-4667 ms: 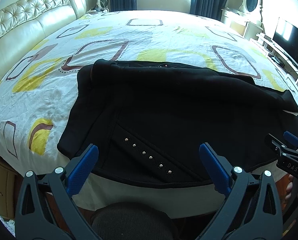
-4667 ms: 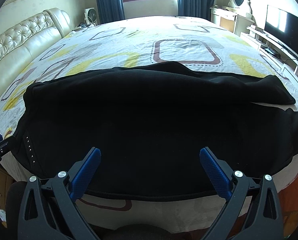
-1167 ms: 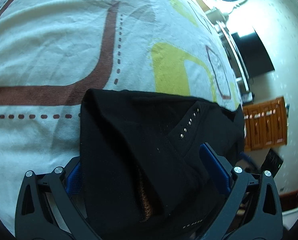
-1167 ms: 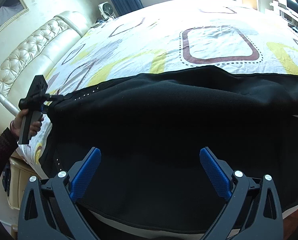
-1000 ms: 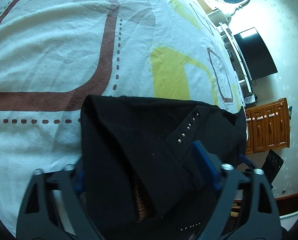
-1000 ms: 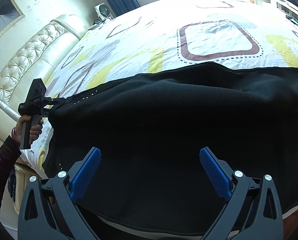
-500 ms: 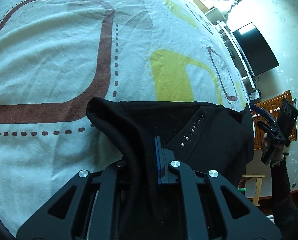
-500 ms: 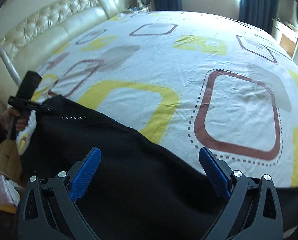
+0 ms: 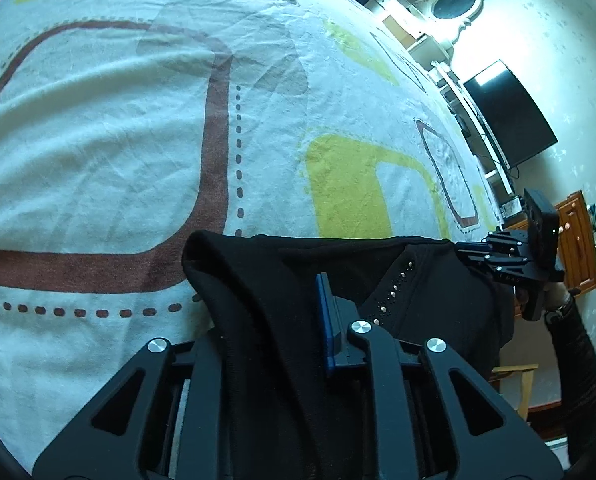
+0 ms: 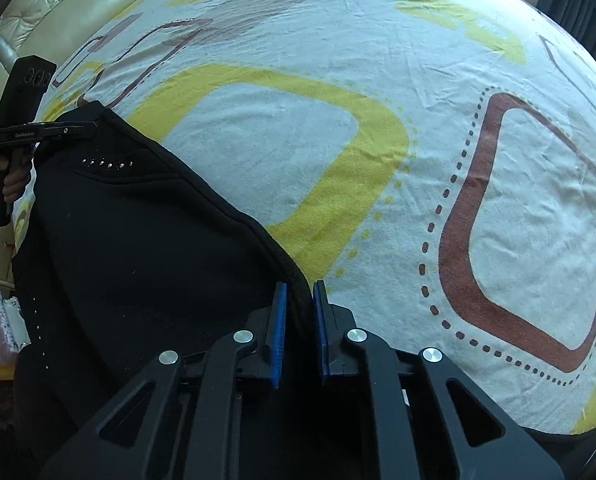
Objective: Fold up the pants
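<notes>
Black pants [image 10: 137, 248] with stud rows, spread on patterned bed, edge raised

black pants [image 10: 137, 248] running off the frame's bottom edge, left gripper's [image 9: 298, 320] left pad lying buried under cloth, sleeve [image 9: 578, 392] getting cropped

text: small white lettering on side bar of left gripper [image 10: 93, 127], too small to read | marks: faint round marks on its upright black handle block [image 10: 29, 80], not legible | elsewhere: nothing readable
</notes>
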